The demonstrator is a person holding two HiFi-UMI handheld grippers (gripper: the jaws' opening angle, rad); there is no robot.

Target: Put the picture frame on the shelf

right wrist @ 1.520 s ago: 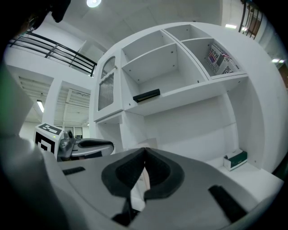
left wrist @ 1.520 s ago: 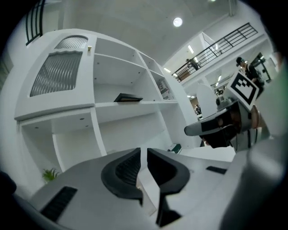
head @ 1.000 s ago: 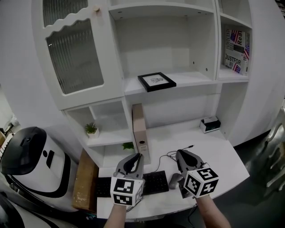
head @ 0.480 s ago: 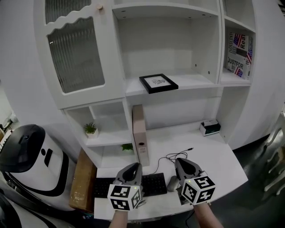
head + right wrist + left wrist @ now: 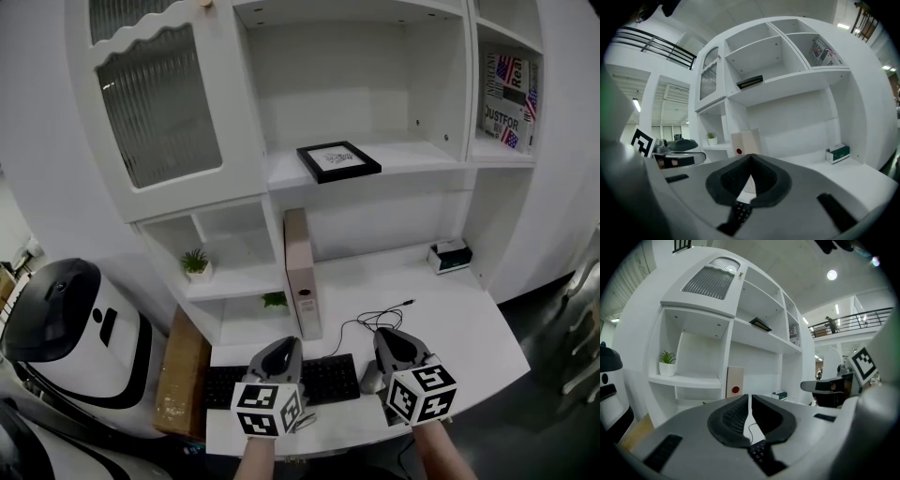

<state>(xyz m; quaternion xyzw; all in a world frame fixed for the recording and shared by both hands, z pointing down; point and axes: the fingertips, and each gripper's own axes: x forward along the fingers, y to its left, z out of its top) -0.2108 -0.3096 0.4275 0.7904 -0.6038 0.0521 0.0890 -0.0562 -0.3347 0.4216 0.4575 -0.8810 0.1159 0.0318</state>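
The black picture frame [image 5: 338, 160] lies flat on the middle shelf [image 5: 412, 161] of the white unit, and shows from below as a dark edge [image 5: 760, 324] [image 5: 750, 82] in both gripper views. Both grippers hang low over the desk's front edge, far beneath it. My left gripper [image 5: 281, 349] sits above the keyboard [image 5: 281, 380], its jaws closed together with nothing in them [image 5: 749, 397]. My right gripper [image 5: 389, 337] hovers by the mouse [image 5: 370, 375], likewise shut and empty [image 5: 751, 157].
A beige binder [image 5: 302, 286] stands upright on the desk [image 5: 469, 328], with a cable [image 5: 375, 319] beside it. A small box [image 5: 450, 255] sits at the back right. A potted plant [image 5: 195, 262], books [image 5: 506, 89], a white machine [image 5: 66, 328] and a wooden box [image 5: 183, 370] surround.
Both grippers have drawn back a little toward the desk's front edge and stay shut. The frame has not moved on the shelf.
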